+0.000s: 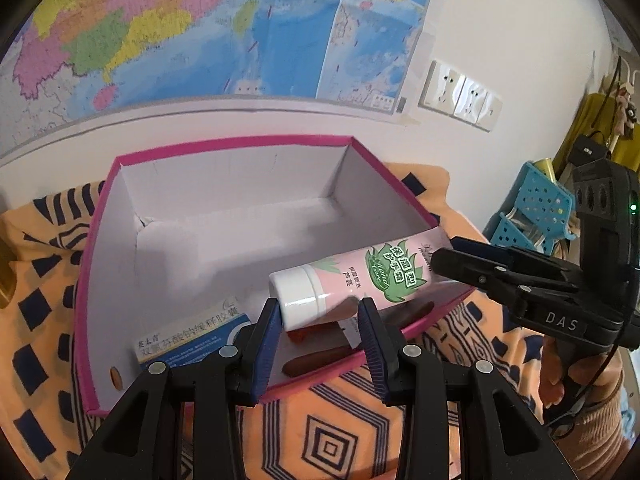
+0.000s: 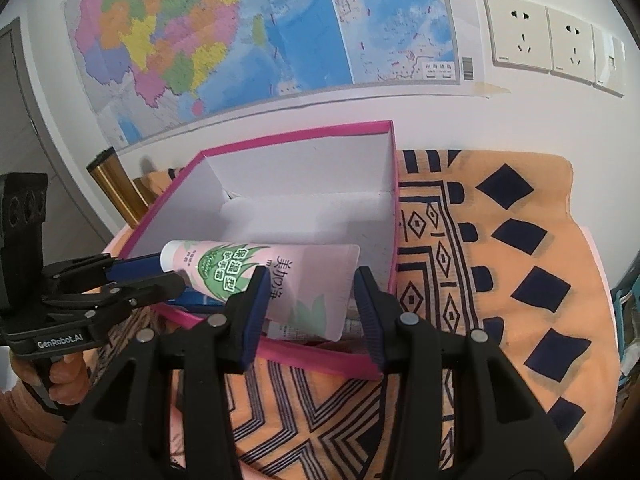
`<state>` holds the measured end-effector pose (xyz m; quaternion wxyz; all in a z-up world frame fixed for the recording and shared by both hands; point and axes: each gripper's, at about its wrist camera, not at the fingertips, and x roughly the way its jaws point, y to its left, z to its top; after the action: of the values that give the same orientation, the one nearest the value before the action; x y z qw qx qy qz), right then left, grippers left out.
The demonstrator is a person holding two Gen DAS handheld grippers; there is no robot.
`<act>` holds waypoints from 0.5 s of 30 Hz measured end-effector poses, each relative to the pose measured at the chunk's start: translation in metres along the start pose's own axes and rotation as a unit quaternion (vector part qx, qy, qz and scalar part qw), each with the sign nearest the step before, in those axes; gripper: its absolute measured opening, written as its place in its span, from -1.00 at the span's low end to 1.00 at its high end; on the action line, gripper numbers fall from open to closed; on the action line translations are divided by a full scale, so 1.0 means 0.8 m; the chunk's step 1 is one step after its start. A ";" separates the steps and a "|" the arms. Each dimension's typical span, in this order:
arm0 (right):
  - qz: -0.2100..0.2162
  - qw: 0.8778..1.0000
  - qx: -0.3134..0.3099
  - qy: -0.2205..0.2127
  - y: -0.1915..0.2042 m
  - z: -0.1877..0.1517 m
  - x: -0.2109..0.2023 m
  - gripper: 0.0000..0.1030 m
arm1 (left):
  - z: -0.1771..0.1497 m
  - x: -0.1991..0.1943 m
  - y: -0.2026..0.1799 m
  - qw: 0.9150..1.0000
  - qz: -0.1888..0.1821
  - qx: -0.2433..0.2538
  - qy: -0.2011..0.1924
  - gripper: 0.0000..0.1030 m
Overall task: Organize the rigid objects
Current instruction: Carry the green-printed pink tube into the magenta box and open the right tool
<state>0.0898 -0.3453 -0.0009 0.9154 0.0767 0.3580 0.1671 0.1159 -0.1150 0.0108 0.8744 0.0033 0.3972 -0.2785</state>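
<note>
Both hand-held grippers on one item. My left hand-held gripper is clamped on the white cap end of the pink hand cream tube; blue pads press either side of the cap. My right hand-held gripper is clamped on the flat crimped tail of the same tube, pads against its two edges. In the left wrist view the right hand-held gripper comes in from the right onto the tail; in the right wrist view the left hand-held gripper comes in from the left onto the cap.

Tube is held roughly level between the two, above the near part of the pink box, not resting on the floor of it as far as I can tell.

Inside the box, under and beside the tube: a blue-and-white medicine carton against the near-left wall, two brown stick-shaped items near the front wall, something small and red-orange just under the cap. The rest of the white box floor is bare.

Box sits on an orange cloth with dark geometric print covering the bench. Behind it a white wall with a map and a row of power sockets. Blue perforated basket at far right in the left wrist view; brass-coloured cylinder beside the box's left corner in the right wrist view.
</note>
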 end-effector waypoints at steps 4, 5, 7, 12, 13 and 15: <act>-0.011 1.000 -0.006 0.010 0.001 0.000 0.010 -0.09 | 0.000 0.014 0.007 1.000 0.001 -0.006 0.016 -0.25; -0.016 1.000 -0.007 0.013 0.002 0.000 0.013 -0.09 | 0.000 0.017 0.008 1.000 0.000 -0.007 0.020 -0.25; -0.024 1.000 -0.011 0.016 0.003 0.000 0.017 -0.09 | -0.001 0.023 0.010 1.000 0.001 -0.009 0.027 -0.25; -0.041 0.999 -0.023 0.015 0.009 -0.001 0.020 -0.09 | 0.000 0.029 0.016 0.999 -0.003 -0.017 0.036 -0.25; -0.043 0.999 -0.023 0.014 0.009 -0.001 0.020 -0.09 | -0.001 0.029 0.017 0.999 -0.001 -0.017 0.036 -0.25; -0.050 0.998 -0.024 0.013 0.009 -0.001 0.019 -0.09 | 0.000 0.030 0.017 0.999 -0.002 -0.015 0.037 -0.25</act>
<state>0.0979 -0.3327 -0.0094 0.9197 0.0345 0.3687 0.1306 0.1354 -0.1156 -0.0088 0.8588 -0.0004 0.4331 -0.2735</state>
